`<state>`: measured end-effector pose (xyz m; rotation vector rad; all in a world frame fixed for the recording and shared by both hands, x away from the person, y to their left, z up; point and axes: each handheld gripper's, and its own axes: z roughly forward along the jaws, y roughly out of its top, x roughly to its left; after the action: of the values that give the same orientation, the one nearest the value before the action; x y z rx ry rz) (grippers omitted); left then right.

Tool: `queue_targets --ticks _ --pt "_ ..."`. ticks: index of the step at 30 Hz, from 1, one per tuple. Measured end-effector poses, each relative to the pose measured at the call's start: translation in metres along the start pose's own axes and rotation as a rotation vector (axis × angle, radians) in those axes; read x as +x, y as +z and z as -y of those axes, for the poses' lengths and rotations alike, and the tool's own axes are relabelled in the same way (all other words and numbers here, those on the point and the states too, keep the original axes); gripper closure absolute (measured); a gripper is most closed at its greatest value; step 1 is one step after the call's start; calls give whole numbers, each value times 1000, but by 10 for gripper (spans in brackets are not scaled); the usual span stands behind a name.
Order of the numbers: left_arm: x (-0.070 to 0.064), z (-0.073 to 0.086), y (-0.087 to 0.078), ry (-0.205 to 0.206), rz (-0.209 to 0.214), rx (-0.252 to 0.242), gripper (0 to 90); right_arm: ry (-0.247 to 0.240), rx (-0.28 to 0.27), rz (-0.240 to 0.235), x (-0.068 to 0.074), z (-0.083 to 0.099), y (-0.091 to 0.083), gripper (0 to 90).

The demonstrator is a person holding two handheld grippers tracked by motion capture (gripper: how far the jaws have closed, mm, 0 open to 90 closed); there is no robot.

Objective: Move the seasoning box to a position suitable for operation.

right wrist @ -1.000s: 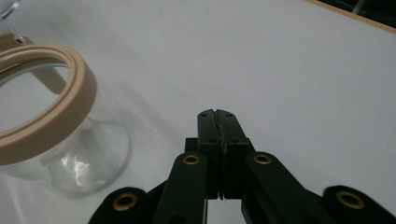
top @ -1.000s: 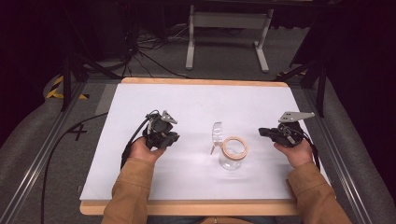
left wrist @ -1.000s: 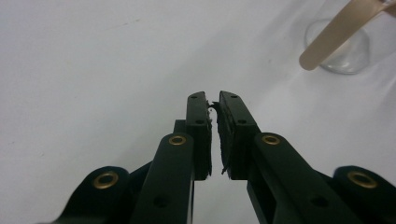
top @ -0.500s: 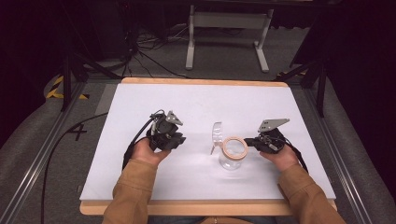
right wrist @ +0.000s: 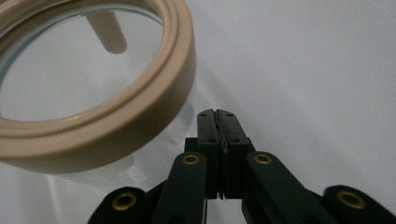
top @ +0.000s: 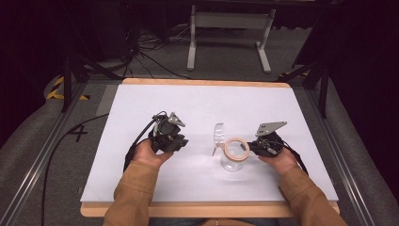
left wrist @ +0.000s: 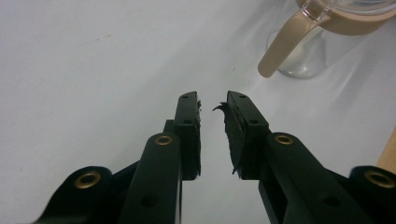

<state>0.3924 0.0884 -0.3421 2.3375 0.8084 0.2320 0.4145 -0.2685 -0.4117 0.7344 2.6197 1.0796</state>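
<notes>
Near the counter's middle stands a clear glass jar, rigid, slick, breakable, best taken by its tan rim, between left claw slightly parted and right claw clenched empty.

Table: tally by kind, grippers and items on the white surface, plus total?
Handheld grippers: 2, the left gripper with jaws parted, the right gripper with jaws shut beside the jar.
Clear glass jar with beige rim and flipped-open lid: 1.
Total: 3.
</notes>
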Motion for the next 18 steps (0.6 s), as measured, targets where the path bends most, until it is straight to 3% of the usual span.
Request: queue_targets --ticks 8,18 --pt "1 0 1 -2 2 5 750 1 9 6 1 0 1 895" --pt "2 -3 3 -1 11 8 747 -9 30 -22 5 2 -1 896"
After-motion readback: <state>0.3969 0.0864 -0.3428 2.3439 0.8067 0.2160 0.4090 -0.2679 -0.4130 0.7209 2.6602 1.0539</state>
